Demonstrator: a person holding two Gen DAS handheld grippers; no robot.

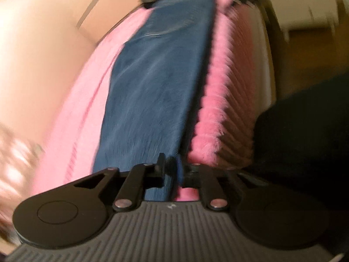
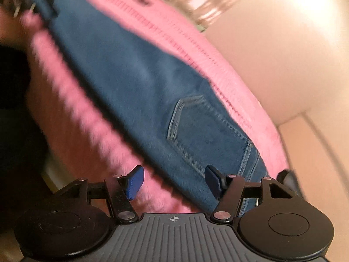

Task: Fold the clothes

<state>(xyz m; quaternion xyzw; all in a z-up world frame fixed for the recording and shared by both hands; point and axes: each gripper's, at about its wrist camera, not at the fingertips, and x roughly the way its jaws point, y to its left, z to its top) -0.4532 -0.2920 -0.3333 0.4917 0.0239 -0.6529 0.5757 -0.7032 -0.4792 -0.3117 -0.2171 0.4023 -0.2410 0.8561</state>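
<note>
Blue jeans lie stretched lengthwise on a fluffy pink blanket. My left gripper is shut on the near end of the jeans. In the right wrist view the jeans show a back pocket near my right gripper, which is open with the waist end of the jeans between its blue pads. At the far end of the jeans the other gripper shows, blurred.
The pink blanket covers a surface with a ribbed side. A pale wall stands behind. A dark shape sits at the right of the left wrist view. Both views are motion-blurred.
</note>
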